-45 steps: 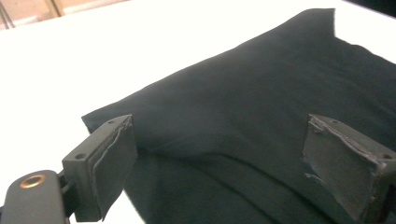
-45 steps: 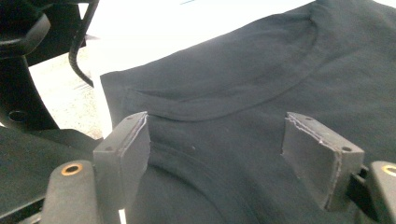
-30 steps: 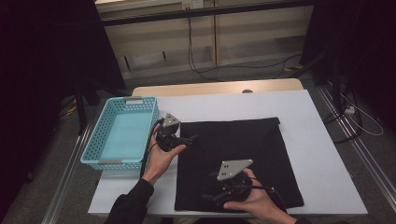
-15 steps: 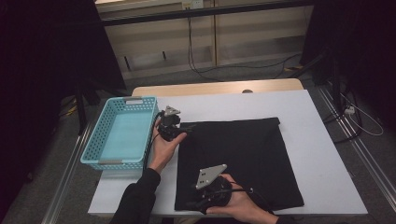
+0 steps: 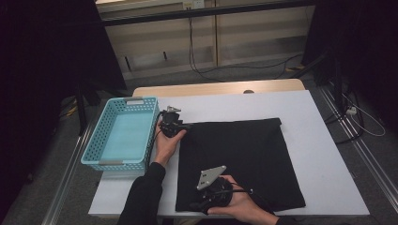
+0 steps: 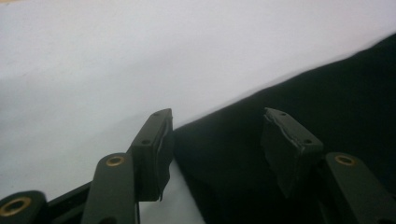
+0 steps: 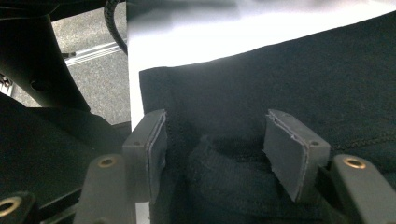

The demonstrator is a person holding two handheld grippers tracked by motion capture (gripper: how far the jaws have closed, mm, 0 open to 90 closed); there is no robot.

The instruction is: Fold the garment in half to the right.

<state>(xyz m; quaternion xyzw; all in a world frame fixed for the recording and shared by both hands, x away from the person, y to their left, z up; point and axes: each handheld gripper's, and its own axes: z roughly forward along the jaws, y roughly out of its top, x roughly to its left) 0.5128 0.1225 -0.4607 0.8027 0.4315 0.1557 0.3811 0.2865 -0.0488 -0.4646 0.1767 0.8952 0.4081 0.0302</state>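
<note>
High view: two hand-held grippers at the corners of one black cloth [image 5: 239, 161] on a white surface [image 5: 324, 122].
Dim room, with cables on the floor beyond. The left hand-held gripper [image 5: 180, 125], jaws wide, straddles the cloth's far-left corner and has slid farther from the person since a second ago. The right hand-held gripper [image 5: 199, 204], moved leftward, gapes wide over bunched cloth at the near-left corner. One turquoise basket [image 5: 107, 136] sits just left of the left one.

left gripper [image 5: 185, 125] jaws apart, right gripper [image 5: 195, 206] jaws apart
</note>
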